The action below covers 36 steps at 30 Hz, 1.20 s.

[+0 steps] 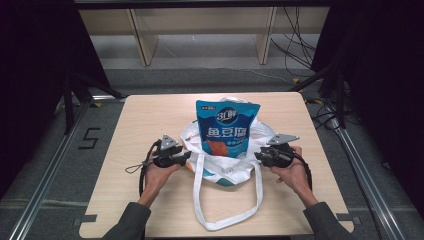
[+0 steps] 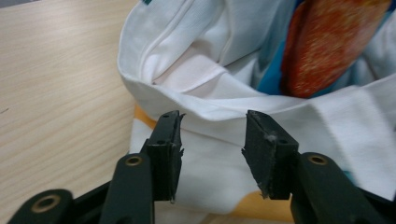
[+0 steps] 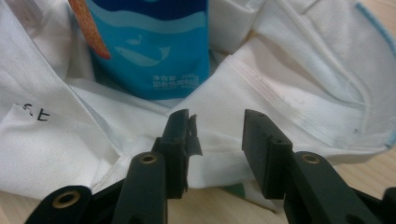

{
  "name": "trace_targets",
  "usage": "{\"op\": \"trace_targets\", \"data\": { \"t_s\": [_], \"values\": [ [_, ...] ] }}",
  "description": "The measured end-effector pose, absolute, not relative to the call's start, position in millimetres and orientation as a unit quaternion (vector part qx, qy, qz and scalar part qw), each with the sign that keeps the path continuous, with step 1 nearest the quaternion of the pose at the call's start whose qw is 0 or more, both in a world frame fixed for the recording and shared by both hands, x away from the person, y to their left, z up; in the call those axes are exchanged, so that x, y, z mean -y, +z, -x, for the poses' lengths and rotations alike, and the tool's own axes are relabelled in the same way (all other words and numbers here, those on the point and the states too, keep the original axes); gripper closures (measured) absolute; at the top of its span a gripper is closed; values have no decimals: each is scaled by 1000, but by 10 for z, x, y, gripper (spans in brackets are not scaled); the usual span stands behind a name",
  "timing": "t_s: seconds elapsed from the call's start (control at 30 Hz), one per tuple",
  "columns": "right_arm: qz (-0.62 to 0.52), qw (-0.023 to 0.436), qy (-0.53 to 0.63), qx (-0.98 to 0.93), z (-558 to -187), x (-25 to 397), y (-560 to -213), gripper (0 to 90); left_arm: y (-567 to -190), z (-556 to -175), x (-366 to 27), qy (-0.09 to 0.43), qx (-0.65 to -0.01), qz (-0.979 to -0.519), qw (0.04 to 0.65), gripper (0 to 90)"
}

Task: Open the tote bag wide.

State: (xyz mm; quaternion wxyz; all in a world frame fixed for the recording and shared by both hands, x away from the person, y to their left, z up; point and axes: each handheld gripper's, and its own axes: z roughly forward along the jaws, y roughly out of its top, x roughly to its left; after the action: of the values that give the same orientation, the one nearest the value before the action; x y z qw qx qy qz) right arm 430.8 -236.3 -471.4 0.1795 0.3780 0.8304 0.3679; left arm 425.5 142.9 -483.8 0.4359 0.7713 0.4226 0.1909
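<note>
1. Nearest the person, the white straps (image 1: 220,220) of the tote bag (image 1: 227,167) loop toward the front edge of the wooden table (image 1: 140,120).
2. The left hand (image 1: 156,179) holds the left gripper (image 1: 186,156) at the bag's left side. In the left gripper view the two black jaws stand apart, their tips just before the bag's folded white rim (image 2: 219,105), with nothing between them.
3. The right hand (image 1: 292,172) holds the right gripper (image 1: 259,156) at the bag's right side. In the right gripper view its jaws are also apart, close to the bag's white cloth (image 3: 261,93); whether they touch it I cannot tell.
4. The bag lies in the middle of the table between the two grippers, its mouth open, with orange and teal print on its outer cloth.
5. A blue food pouch (image 1: 227,127) stands upright inside the bag, its top rising well above the rim. It bears white lettering, an orange picture and, low on one face, a pale whale drawing (image 3: 133,51).
6. Beyond the bag, past the far edge of the table, pale wooden shelving (image 1: 200,30) stands on the grey floor, and black cables (image 1: 300,45) trail to the right of it.
</note>
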Motion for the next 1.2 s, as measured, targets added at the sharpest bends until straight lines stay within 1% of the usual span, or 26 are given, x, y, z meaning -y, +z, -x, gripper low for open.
{"op": "trace_targets", "data": {
  "t_s": [0.07,0.17,0.2,0.23,0.27,0.3,0.33,0.37,0.4,0.43,0.47,0.5,0.77,0.8,0.87,0.9,0.93,0.97,1.03,1.07,1.1,1.17,1.2],
  "values": [
    [-379,184,376,-825,-4291,2395,-4683,605,-4778,-4204,-1417,189,-419,-773,437,518],
    [-397,172,386,-815,-4235,2407,-4636,577,-4721,-4146,-1403,190,-408,-777,440,486],
    [-399,173,384,-815,-4221,2412,-4625,568,-4705,-4124,-1396,188,-406,-777,443,473],
    [-381,184,388,-819,-4239,2440,-4623,561,-4692,-4100,-1392,186,-407,-776,444,459],
    [-384,181,383,-820,-4222,2447,-4604,553,-4682,-4073,-1374,179,-414,-768,455,443],
    [-400,168,387,-814,-4184,2431,-4588,541,-4667,-4052,-1375,176,-411,-770,456,432],
    [-386,179,394,-814,-4199,2446,-4589,533,-4650,-4039,-1385,176,-405,-775,452,421],
    [-397,173,396,-810,-4173,2432,-4583,527,-4631,-4019,-1400,177,-399,-782,444,412],
    [-387,179,397,-813,-4183,2447,-4574,521,-4637,-4001,-1390,173,-404,-775,454,402],
    [-387,178,397,-813,-4177,2445,-4571,512,-4622,-3978,-1411,174,-400,-784,442,391],
    [-388,176,398,-812,-4167,2439,-4569,505,-4626,-3960,-1421,173,-395,-786,443,384],
    [-399,169,397,-809,-4139,2417,-4571,498,-4639,-3946,-1412,175,-398,-779,452,377],
    [-398,168,399,-809,-4134,2429,-4576,460,-4661,-3835,-1480,166,-401,-778,453,343],
    [-386,177,398,-813,-4151,2453,-4574,456,-4661,-3825,-1493,170,-400,-782,447,339],
    [-401,164,399,-808,-4119,2449,-4561,448,-4688,-3801,-1497,169,-406,-776,452,334],
    [-400,167,400,-807,-4114,2458,-4555,447,-4693,-3784,-1513,169,-402,-782,445,330],
    [-388,176,399,-812,-4128,2481,-4555,445,-4710,-3766,-1501,170,-406,-775,453,330],
    [-408,166,401,-803,-4086,2457,-4553,442,-4713,-3758,-1509,169,-403,-778,451,329],
    [-407,168,399,-804,-4062,2461,-4550,439,-4714,-3724,-1529,171,-402,-781,446,325],
    [-403,167,397,-807,-4047,2469,-4540,437,-4716,-3715,-1534,169,-401,-780,450,322],
    [-387,180,399,-812,-4063,2487,-4546,436,-4712,-3694,-1530,168,-408,-774,454,320],
    [-406,168,400,-804,-4002,2471,-4530,434,-4703,-3672,-1554,166,-406,-772,461,317],
    [-398,174,401,-806,-3997,2488,-4525,432,-4700,-3650,-1559,162,-415,-766,463,316]
  ]
}}
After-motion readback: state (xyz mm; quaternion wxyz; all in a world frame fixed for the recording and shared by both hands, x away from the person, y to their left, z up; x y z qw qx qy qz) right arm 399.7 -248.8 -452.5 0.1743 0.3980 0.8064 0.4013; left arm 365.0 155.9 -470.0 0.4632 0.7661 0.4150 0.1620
